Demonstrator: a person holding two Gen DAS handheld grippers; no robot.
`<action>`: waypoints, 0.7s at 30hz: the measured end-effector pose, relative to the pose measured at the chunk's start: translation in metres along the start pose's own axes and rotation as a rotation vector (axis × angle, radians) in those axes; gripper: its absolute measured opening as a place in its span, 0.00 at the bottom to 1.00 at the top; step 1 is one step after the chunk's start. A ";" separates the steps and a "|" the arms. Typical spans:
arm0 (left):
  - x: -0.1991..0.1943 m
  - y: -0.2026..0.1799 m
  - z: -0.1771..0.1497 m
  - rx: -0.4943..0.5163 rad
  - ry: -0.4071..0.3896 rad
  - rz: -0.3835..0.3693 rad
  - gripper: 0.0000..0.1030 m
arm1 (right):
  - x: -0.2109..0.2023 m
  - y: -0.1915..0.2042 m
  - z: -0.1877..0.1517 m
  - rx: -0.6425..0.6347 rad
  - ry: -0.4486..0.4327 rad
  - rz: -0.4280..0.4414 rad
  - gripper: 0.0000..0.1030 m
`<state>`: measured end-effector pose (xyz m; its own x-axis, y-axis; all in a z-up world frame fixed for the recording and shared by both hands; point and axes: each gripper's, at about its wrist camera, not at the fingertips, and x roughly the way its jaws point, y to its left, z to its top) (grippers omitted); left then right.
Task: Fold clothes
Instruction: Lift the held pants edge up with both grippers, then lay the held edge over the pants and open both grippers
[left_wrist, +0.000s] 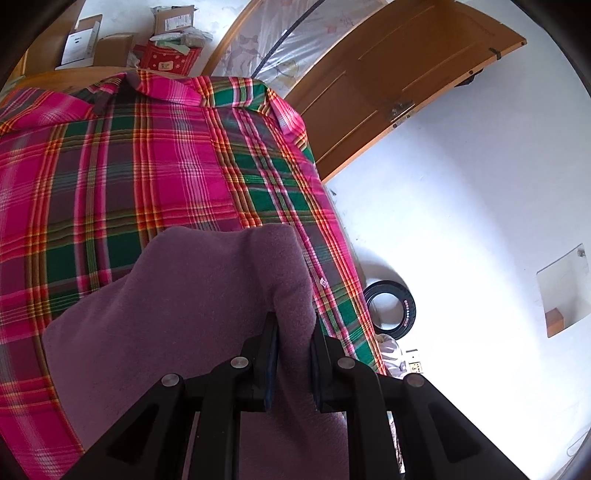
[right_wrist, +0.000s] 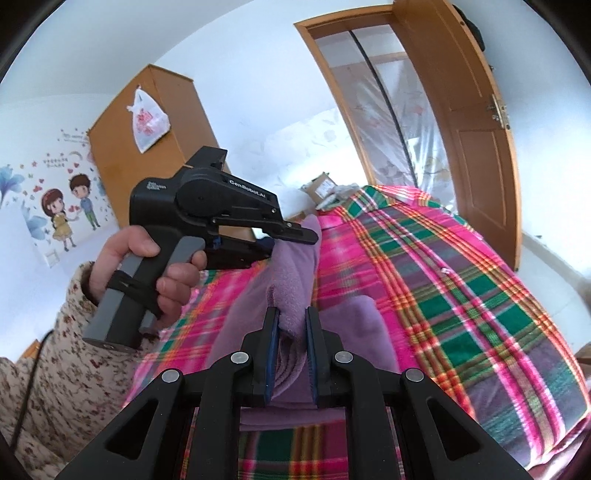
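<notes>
While the purple fleece (right_wrist: 295, 273) hangs lifted over the plaid bed (right_wrist: 443, 280), both grippers clamp its edge: left gripper (left_wrist: 293, 354) and right gripper (right_wrist: 290, 343), jaws closed on cloth. Judged progress: a fold appears under way; the fleece is doubled but not yet laid flat or finished.

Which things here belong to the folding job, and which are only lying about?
Belong to the job:
purple fleece garment
left hand-held gripper
right hand-held gripper
plaid bedcover, the work surface

Only lying about:
cardboard boxes
black ring
plastic bag
</notes>
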<state>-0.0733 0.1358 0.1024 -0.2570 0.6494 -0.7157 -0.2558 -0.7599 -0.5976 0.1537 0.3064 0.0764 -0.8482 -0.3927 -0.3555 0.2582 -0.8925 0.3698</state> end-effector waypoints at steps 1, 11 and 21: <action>0.004 0.000 0.001 0.001 0.009 0.002 0.15 | 0.001 -0.003 -0.001 0.003 0.006 -0.008 0.14; 0.053 0.011 0.001 -0.052 0.099 0.016 0.15 | 0.012 -0.033 -0.015 0.059 0.075 -0.072 0.14; 0.079 0.020 0.006 -0.067 0.136 0.029 0.16 | 0.024 -0.045 -0.023 0.090 0.119 -0.102 0.14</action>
<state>-0.1043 0.1721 0.0363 -0.1339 0.6203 -0.7728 -0.1859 -0.7817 -0.5953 0.1325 0.3316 0.0316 -0.8060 -0.3296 -0.4917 0.1271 -0.9076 0.4001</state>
